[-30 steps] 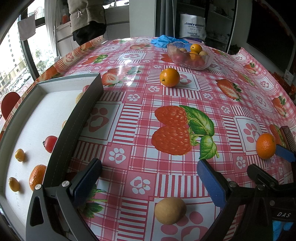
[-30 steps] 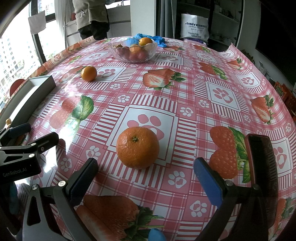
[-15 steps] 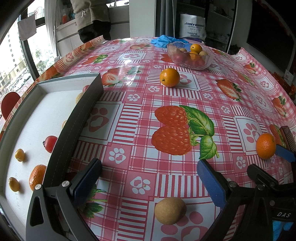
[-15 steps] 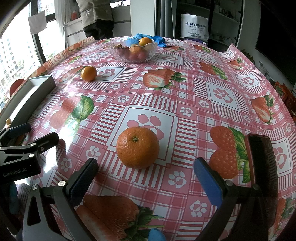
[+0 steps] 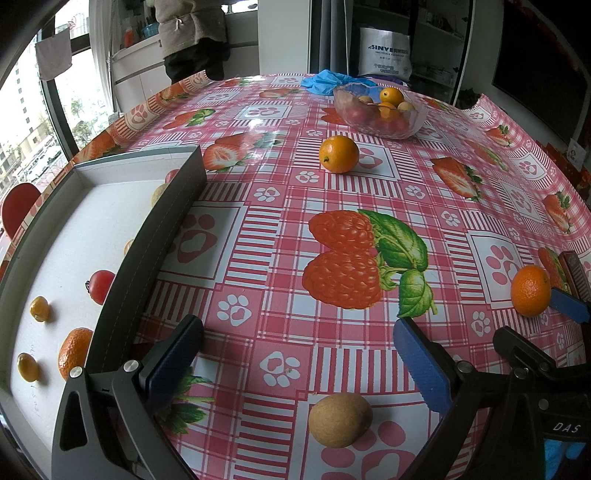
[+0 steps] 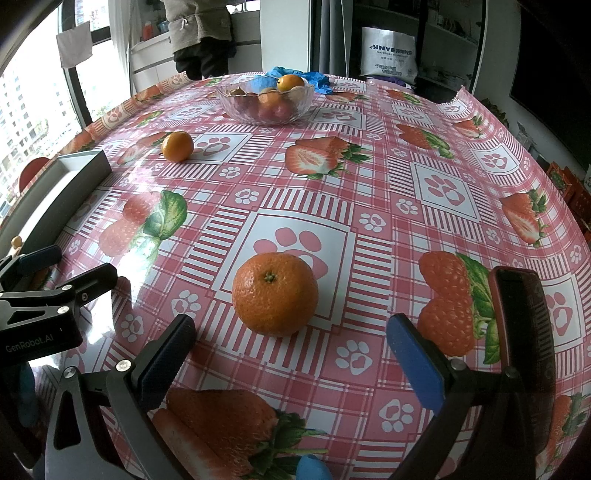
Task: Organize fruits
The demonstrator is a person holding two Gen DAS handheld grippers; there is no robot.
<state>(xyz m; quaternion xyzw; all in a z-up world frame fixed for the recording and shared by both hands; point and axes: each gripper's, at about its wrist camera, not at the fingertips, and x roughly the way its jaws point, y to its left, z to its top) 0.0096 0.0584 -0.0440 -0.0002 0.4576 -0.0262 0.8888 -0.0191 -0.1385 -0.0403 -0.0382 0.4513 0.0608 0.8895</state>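
Right wrist view: orange [image 6: 275,294] lies just ahead of the released, empty right hand-held gripper [image 6: 291,347].

Only the bystander shifts

We see the person [image 5: 192,33] beyond the table's far edge standing further right than a second ago; our fruit and grippers show no change.

Daylit kitchen-dining room behind a round table

A red checked tablecloth [image 6: 436,155] printed with strawberries and paw prints covers the table. At upper left, a window [image 5: 33,122] shows apartment blocks, with a towel [image 5: 53,57] hanging beside it; a person [image 5: 192,33] stands at the white counter [image 5: 136,66]. Dark shelving [image 5: 436,37] fills the upper right.
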